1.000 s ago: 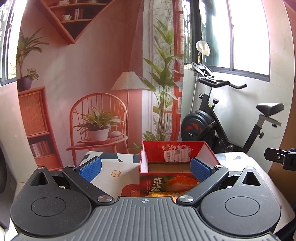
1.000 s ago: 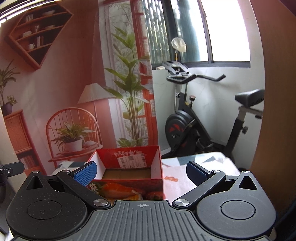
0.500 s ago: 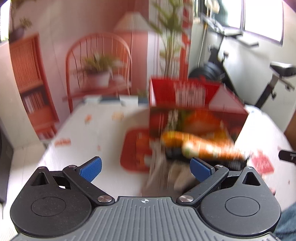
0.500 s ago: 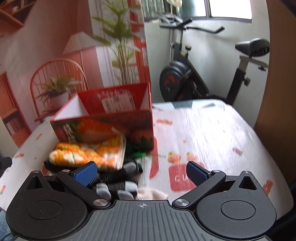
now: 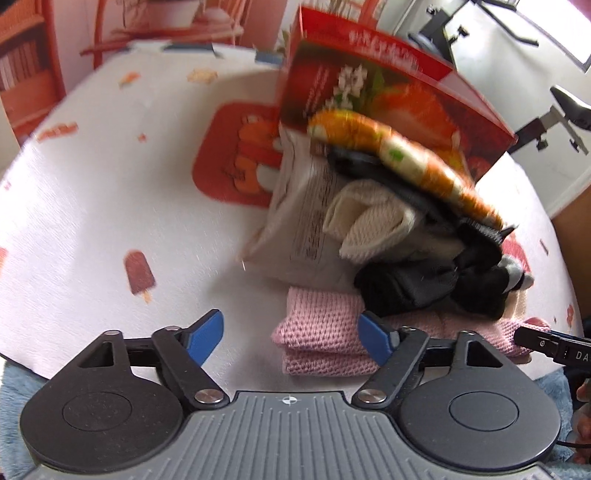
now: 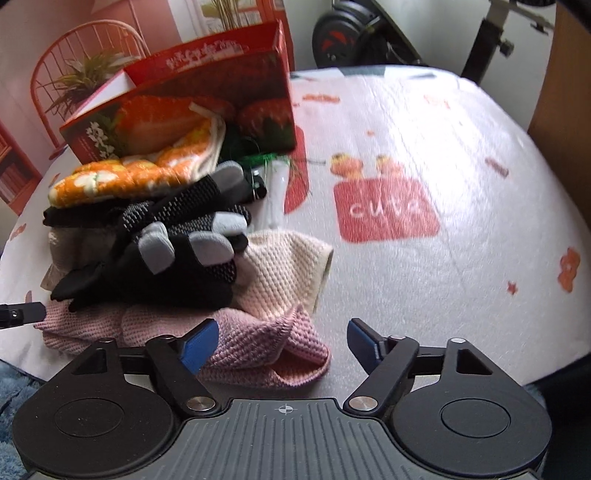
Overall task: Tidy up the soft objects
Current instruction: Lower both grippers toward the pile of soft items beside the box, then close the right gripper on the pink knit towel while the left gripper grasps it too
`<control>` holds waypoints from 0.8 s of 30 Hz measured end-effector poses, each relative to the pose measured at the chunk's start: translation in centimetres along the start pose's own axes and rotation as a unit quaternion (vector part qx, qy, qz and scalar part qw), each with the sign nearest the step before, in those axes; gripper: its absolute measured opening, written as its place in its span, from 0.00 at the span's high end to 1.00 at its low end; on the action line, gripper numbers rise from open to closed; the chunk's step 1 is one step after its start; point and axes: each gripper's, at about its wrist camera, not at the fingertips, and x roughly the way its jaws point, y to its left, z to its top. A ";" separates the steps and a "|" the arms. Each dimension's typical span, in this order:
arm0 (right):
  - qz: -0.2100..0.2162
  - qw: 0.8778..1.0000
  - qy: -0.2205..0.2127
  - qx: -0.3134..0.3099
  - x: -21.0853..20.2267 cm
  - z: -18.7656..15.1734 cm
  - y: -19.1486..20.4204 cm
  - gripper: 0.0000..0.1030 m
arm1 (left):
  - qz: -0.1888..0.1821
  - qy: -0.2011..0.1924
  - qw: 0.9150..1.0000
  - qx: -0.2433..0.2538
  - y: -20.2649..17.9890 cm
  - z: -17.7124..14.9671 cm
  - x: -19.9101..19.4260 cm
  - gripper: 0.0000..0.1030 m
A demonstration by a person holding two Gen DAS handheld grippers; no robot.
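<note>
A pile of soft things lies on the table in front of a red strawberry-print box (image 5: 391,92) (image 6: 192,96). In the pile are a pink knit cloth (image 5: 325,336) (image 6: 258,343), a cream knit cloth (image 5: 369,218) (image 6: 284,273), black gloves with grey fingertips (image 6: 184,240) (image 5: 424,284), an orange floral cloth (image 5: 399,158) (image 6: 122,181) and a white packet (image 5: 295,221). My left gripper (image 5: 291,338) is open at the pink cloth's left end. My right gripper (image 6: 280,341) is open over the pink cloth's right end.
The table (image 6: 443,266) has a white cloth with red and orange prints. An exercise bike (image 6: 354,33) stands behind the table. A wooden panel (image 6: 561,74) is at the right. Blue fluffy fabric (image 5: 14,387) lies at the near edge.
Both grippers have tilted down from facing the room to facing the table and come in close over the pile. Their jaws have narrowed a little but remain open.
</note>
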 end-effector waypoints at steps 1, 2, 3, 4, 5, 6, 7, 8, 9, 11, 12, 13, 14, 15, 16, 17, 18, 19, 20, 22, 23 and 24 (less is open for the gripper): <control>0.003 1.000 0.007 0.003 0.3 -0.1 -0.1 0.33 | -0.001 0.011 1.000 -0.003 0.1 -0.1 0.4 0.28; 0.005 1.000 0.014 0.006 0.7 -0.3 -0.2 0.35 | -0.001 0.018 1.000 -0.007 0.4 -0.1 1.0 0.30; 0.007 1.000 0.019 0.007 0.9 -0.4 -0.3 0.36 | 0.000 0.022 1.000 -0.011 0.7 -0.2 1.6 0.31; 0.009 1.000 0.022 0.007 1.2 -0.4 -0.3 0.39 | 0.000 0.025 1.000 -0.014 1.0 -0.3 2.0 0.31; 0.010 1.000 0.025 0.005 1.4 -0.5 -0.3 0.40 | 0.001 0.019 1.000 -0.011 1.1 -0.3 2.1 0.31; 0.010 1.000 0.029 0.004 1.6 -0.6 -0.2 0.40 | 0.002 0.018 1.000 -0.007 1.1 -0.3 2.2 0.31; 0.009 0.999 0.031 0.002 1.7 -0.7 -0.2 0.40 | 0.005 0.019 1.000 -0.002 1.1 -0.3 2.3 0.31; 0.008 0.999 0.031 -0.001 1.9 -0.7 -0.1 0.40 | 0.008 0.019 1.000 0.004 0.9 -0.4 2.4 0.30; 0.006 1.000 0.030 -0.006 1.9 -0.7 0.0 0.40 | 0.011 0.020 1.000 0.012 0.8 -0.5 2.5 0.29; 0.003 0.999 0.029 -0.017 2.0 -0.8 0.3 0.40 | 0.018 0.020 0.999 0.029 0.5 -0.6 2.8 0.26; 0.000 0.999 0.028 -0.025 2.1 -0.8 0.4 0.40 | 0.019 0.020 0.999 0.034 0.3 -0.6 2.9 0.23; -0.003 0.999 0.027 -0.033 2.1 -0.9 0.6 0.40 | 0.019 0.020 0.999 0.038 0.3 -0.7 3.1 0.22; -0.004 0.999 0.026 -0.038 2.1 -0.9 0.7 0.40 | 0.022 0.020 0.999 0.041 0.2 -0.6 3.2 0.21; -0.006 0.999 0.025 -0.044 2.1 -0.9 0.9 0.40 | 0.026 0.020 0.998 0.044 0.0 -0.5 3.3 0.20; -0.008 0.999 0.025 -0.047 2.2 -0.9 1.0 0.40 | 0.030 0.020 0.998 0.048 -0.4 -0.2 3.4 0.19; -0.008 0.999 0.025 -0.047 2.1 -0.9 1.0 0.40 | 0.033 0.021 0.998 0.051 -0.7 -0.1 3.4 0.15; -0.008 0.999 0.024 -0.047 2.1 -0.9 0.9 0.40 | 0.038 0.023 0.998 0.054 -1.2 0.2 3.5 0.13; -0.007 0.999 0.024 -0.045 2.1 -0.9 0.9 0.40 | 0.039 0.024 0.997 0.057 -1.3 0.3 3.7 0.11; -0.006 0.999 0.023 -0.043 2.0 -0.9 0.8 0.40 | 0.040 0.027 0.997 0.063 -1.5 0.3 3.9 0.06; -0.004 0.999 0.021 -0.038 1.9 -0.9 0.6 0.42 | 0.052 0.035 0.995 0.081 -2.1 0.6 4.6 0.01; -0.003 0.999 0.020 -0.035 1.9 -0.8 0.5 0.43 | 0.056 0.037 0.994 0.089 -2.3 0.8 4.9 0.00; -0.002 0.999 0.019 -0.031 1.9 -0.9 0.4 0.44 | 0.055 0.037 0.993 0.097 -2.4 0.9 5.0 0.00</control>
